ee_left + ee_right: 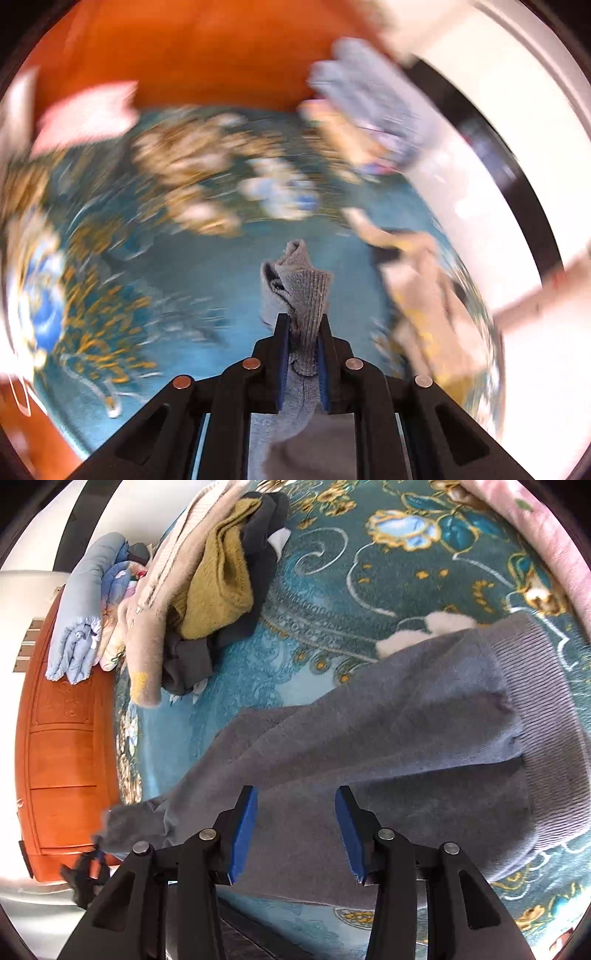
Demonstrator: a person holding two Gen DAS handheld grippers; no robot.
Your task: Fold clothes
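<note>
The left wrist view is very blurry, and the right wrist view is sharp. Only the left view shows the left tool (303,328) up close. Its two black arms with blue pads are pinched tight on a bunched bit of the grey sweater (301,295). The knit there looks ribbed and it sticks up past the tips in a crumpled lump. More grey cloth hangs below, between the arms. Behind it the blue bedspread (177,280) is smeared into streaks, so its flowers are hard to make out.

Only the right view shows the whole sweater (388,738). It lies spread out flat on the bedspread (369,572), soft and fuzzy, with a ribbed band along its right edge. A long sleeve runs down to the far left, where a dark blurry shape, maybe the other tool, is at its tip. The right tool (295,830) is right over the sweater's lower part. Its blue pads (243,834) stand apart with nothing pinched between them.

At the top left of this view sits a pile of clothes (207,590): pale pink, mustard yellow and dark grey, all woolly. Left of the pile are rolled light blue quilts (85,620) on the orange wooden bed frame (62,757). The bedspread has gold flowers and white curly lines.
</note>
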